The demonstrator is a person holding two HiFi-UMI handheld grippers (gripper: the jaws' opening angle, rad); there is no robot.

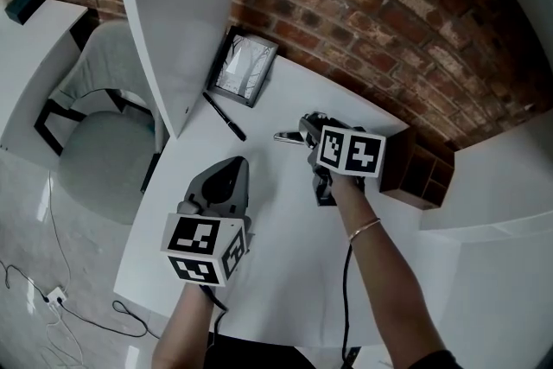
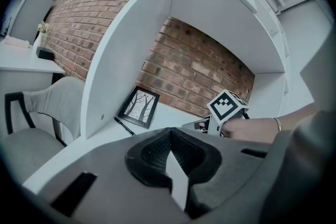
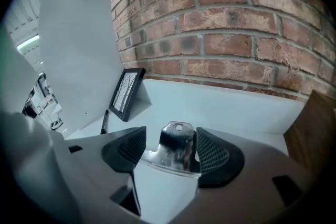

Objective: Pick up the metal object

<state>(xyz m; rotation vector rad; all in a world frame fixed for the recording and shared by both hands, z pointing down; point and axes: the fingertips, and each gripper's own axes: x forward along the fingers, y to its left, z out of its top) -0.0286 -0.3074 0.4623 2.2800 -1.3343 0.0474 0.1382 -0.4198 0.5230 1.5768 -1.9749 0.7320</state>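
Note:
The metal object, a shiny flat bracket with a hole at its far end, lies between the pads of my right gripper. It rests against the right pad, and a gap separates it from the left pad. The jaws stand wide, so this gripper is open. In the head view the metal object pokes out left of my right gripper over the white desk. My left gripper hovers nearer the front; its pads meet at the tips with nothing between them.
A black picture frame leans at the back by the brick wall, with a black pen in front of it. A white partition stands to the left and a brown wooden box to the right. A grey chair sits beyond the desk's left edge.

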